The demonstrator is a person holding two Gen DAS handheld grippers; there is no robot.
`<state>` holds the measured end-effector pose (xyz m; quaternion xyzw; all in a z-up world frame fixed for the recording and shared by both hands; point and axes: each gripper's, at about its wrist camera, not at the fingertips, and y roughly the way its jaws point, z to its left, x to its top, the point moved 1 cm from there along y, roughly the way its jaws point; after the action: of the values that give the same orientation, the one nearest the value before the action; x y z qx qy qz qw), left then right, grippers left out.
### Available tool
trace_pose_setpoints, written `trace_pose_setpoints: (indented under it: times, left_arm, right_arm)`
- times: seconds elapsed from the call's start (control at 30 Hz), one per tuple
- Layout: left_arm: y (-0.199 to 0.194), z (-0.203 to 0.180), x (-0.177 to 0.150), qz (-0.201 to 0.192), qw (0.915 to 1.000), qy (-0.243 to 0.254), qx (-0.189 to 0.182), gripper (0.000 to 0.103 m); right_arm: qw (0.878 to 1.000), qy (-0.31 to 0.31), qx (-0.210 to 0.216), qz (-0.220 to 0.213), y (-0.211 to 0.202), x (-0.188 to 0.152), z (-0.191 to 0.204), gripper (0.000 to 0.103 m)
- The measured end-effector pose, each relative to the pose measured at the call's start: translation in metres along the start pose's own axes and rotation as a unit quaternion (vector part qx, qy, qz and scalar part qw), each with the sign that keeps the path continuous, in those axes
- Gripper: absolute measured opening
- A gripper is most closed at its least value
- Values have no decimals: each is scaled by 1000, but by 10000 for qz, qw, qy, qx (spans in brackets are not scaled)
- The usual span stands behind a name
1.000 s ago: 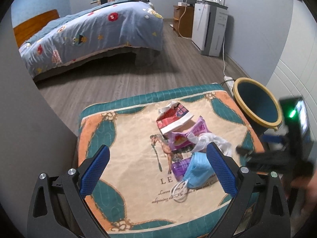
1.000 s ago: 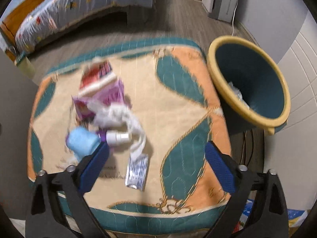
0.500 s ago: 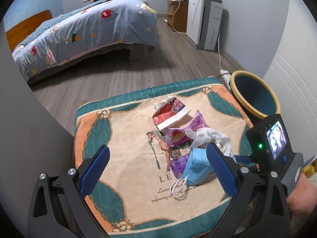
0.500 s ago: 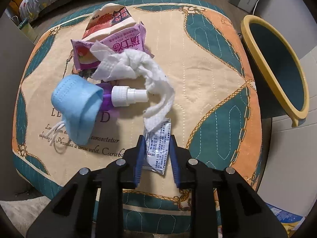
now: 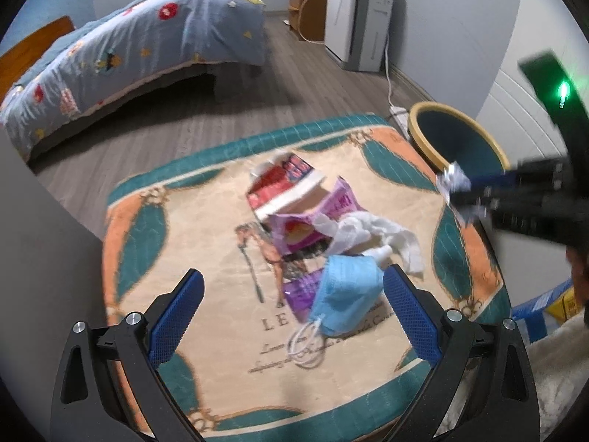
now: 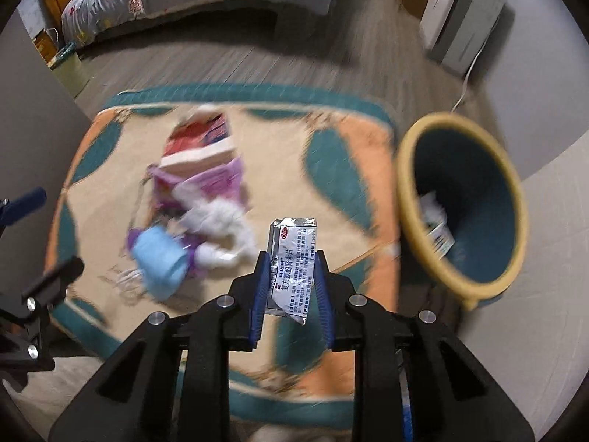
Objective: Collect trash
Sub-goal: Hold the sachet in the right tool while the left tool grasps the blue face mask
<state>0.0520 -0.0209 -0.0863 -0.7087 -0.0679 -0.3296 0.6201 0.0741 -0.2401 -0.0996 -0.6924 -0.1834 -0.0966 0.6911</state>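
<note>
My right gripper (image 6: 291, 258) is shut on a silver foil sachet (image 6: 292, 254) and holds it in the air above the patterned cushion (image 6: 331, 169), left of the teal bin with a yellow rim (image 6: 405, 199). From the left wrist view the right gripper (image 5: 464, 191) shows at the right with the sachet (image 5: 453, 180) near the bin (image 5: 419, 125). My left gripper (image 5: 292, 287) is open above the trash pile: a blue face mask (image 5: 346, 294), white tissue (image 5: 371, 232), a purple wrapper (image 5: 313, 228), a red-and-white packet (image 5: 279, 184) and a purple spray bottle (image 5: 302, 287).
The bin (image 6: 464, 199) has some trash inside. A bed with a blue quilt (image 5: 140, 40) stands across the wooden floor, a white appliance (image 5: 357, 11) by the far wall. A power strip (image 5: 399, 112) lies behind the bin. A blue-and-yellow box (image 5: 548, 300) sits at right.
The right gripper closed on the foil sachet on the cushion, then lifted it and carried it toward the bin. The left gripper sank a little closer to the pile.
</note>
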Motion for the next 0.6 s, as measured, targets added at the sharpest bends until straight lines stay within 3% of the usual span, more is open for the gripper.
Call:
trace_pose_setpoints:
  times: [0.1, 0.33, 0.53, 0.6]
  left_arm:
    - [15, -10, -5, 146, 9998, 84, -63, 97]
    - [50, -37, -14, 665, 9960, 593, 23, 94]
    - [68, -52, -16, 977, 9922, 755, -178, 76]
    - [73, -56, -18, 1073, 9905, 837, -191, 66]
  right_arm:
    - [9989, 374, 278, 72, 11, -2, -14, 24]
    - [9987, 356, 351, 5, 12, 9, -15, 24]
    - [9997, 111, 232, -47, 17, 13, -14, 24]
    - [9998, 54, 181, -77, 17, 14, -16, 24]
